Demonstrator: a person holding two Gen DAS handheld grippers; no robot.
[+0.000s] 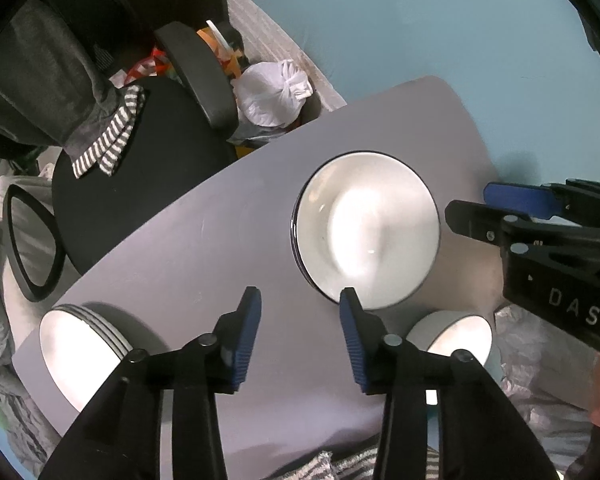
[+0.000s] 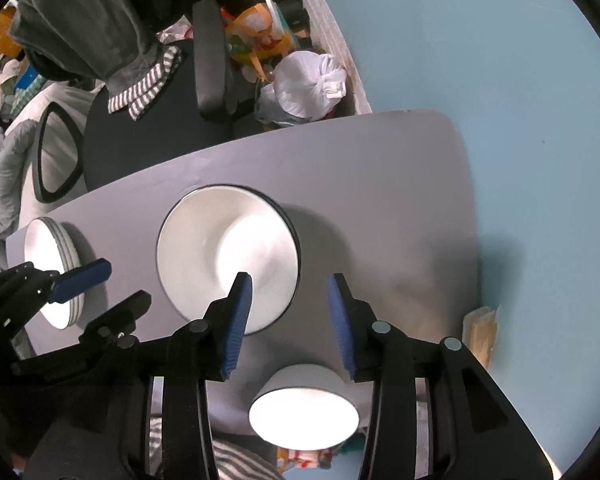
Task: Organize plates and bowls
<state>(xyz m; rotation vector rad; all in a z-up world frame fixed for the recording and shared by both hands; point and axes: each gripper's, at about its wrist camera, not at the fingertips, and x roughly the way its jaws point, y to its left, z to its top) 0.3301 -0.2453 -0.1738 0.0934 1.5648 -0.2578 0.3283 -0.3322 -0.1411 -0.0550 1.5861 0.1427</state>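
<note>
A wide white plate with a dark rim lies in the middle of the grey table. A stack of white plates sits at the table's left end. A white bowl stands near the front edge. My left gripper hangs open above the bare table just left of the rimmed plate. My right gripper is open over that plate's right edge. Neither holds anything.
A black office chair with grey and striped cloth draped on it stands behind the table. A tied white bag and clutter lie beside it. Blue floor surrounds the table's right side. A wooden block sits at the right edge.
</note>
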